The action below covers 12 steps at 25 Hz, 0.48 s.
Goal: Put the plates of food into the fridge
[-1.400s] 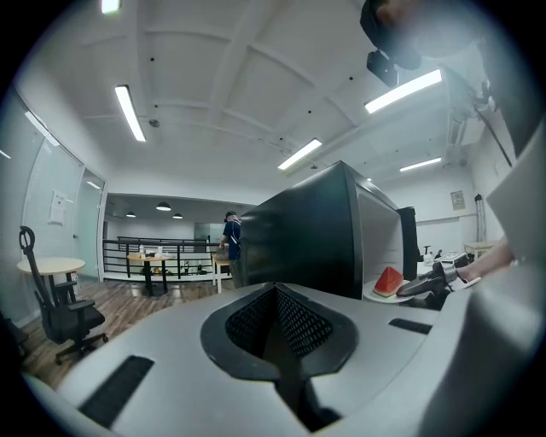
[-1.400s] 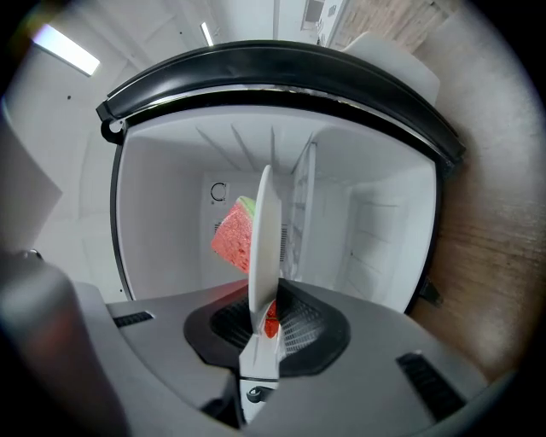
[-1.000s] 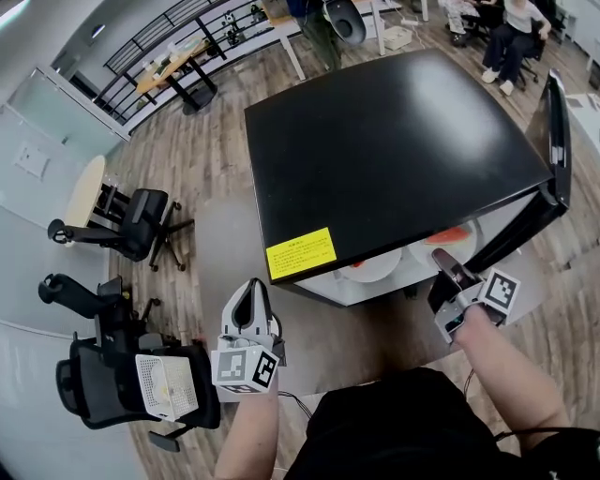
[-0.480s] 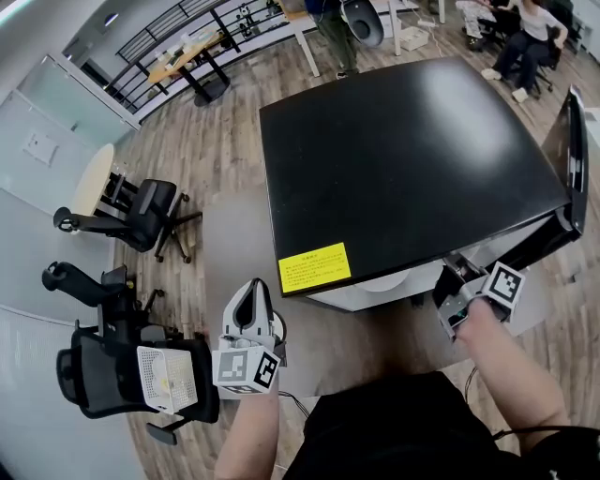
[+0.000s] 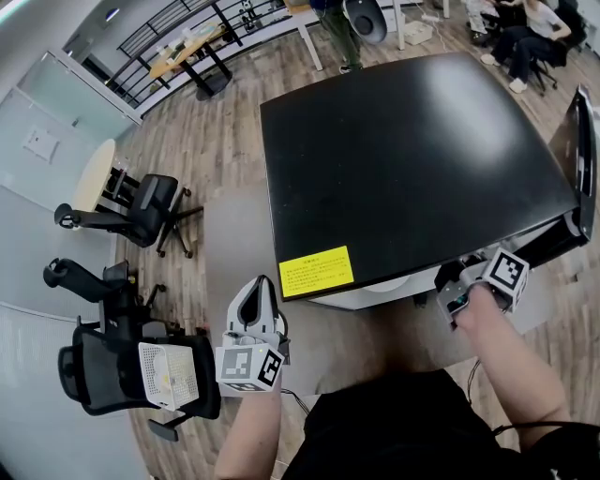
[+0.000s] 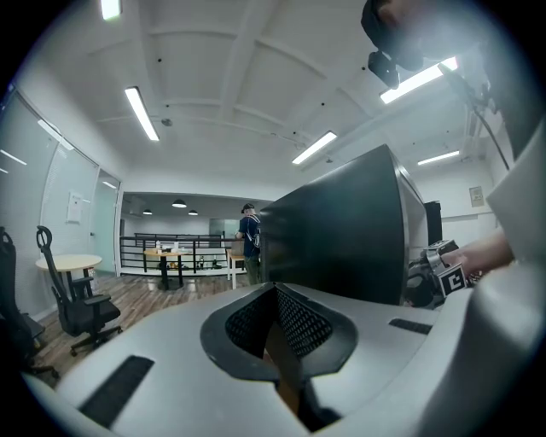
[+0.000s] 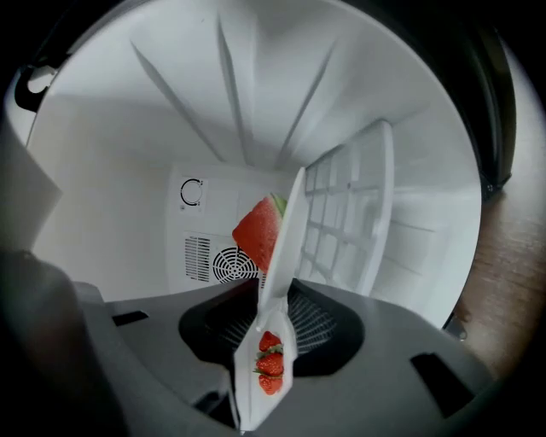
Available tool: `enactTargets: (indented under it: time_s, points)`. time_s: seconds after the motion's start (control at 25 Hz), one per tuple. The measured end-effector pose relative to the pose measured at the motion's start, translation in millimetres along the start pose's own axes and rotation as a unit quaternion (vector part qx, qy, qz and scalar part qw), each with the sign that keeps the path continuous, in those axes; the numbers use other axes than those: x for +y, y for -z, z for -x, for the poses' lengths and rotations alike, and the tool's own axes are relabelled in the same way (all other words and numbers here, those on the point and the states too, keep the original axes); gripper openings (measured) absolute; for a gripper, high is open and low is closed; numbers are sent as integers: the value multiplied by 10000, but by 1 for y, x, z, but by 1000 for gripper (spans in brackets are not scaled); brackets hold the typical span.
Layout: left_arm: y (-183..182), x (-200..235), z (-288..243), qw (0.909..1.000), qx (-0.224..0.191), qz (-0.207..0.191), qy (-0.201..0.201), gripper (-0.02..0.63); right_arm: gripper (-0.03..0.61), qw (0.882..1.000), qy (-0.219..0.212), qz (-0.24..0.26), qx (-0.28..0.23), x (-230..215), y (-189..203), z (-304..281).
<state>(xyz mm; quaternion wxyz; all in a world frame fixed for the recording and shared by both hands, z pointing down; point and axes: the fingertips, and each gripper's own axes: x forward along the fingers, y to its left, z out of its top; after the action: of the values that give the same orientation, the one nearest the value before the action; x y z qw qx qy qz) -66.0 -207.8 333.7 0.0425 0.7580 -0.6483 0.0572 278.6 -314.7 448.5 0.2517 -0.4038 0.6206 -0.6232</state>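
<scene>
From above, the black fridge (image 5: pixel 412 159) stands with its door (image 5: pixel 583 159) swung open at the right. My right gripper (image 5: pixel 456 285) reaches into the fridge's open front, its tips hidden under the fridge top. In the right gripper view, this gripper (image 7: pixel 271 317) pinches the rim of a white plate (image 7: pixel 283 247). The plate carries a red watermelon slice (image 7: pixel 256 230). The jaws are opening, with the rim still between the pads. My left gripper (image 5: pixel 256 298) hangs shut and empty, low in front of the fridge's left corner, as the left gripper (image 6: pixel 275 323) view also shows.
A white wire shelf (image 7: pixel 350 222) runs beside the plate, and a round fan vent (image 7: pixel 229 265) sits on the fridge's back wall. Black office chairs (image 5: pixel 141 214) stand on the wooden floor at the left. People sit at the far right (image 5: pixel 525 28).
My right gripper has gone deeper under the fridge top with the plate. The red food and plates seen from above earlier are now almost wholly hidden. The left gripper has barely moved.
</scene>
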Motion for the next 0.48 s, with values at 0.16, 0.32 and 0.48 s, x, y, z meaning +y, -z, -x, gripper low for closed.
enactTargets:
  time_s: [0.16, 0.32, 0.48]
  points:
    - [3, -4, -2, 10000, 41, 6, 47, 5, 181, 9991, 236, 319, 112, 2, 0, 2]
    - [6, -9, -4, 9999, 77, 0, 134, 5, 304, 9962, 544, 662, 172, 7, 0, 7]
    - [4, -17, -7, 9998, 45, 0, 204, 4, 405, 9922, 778, 937, 268, 13, 2, 13]
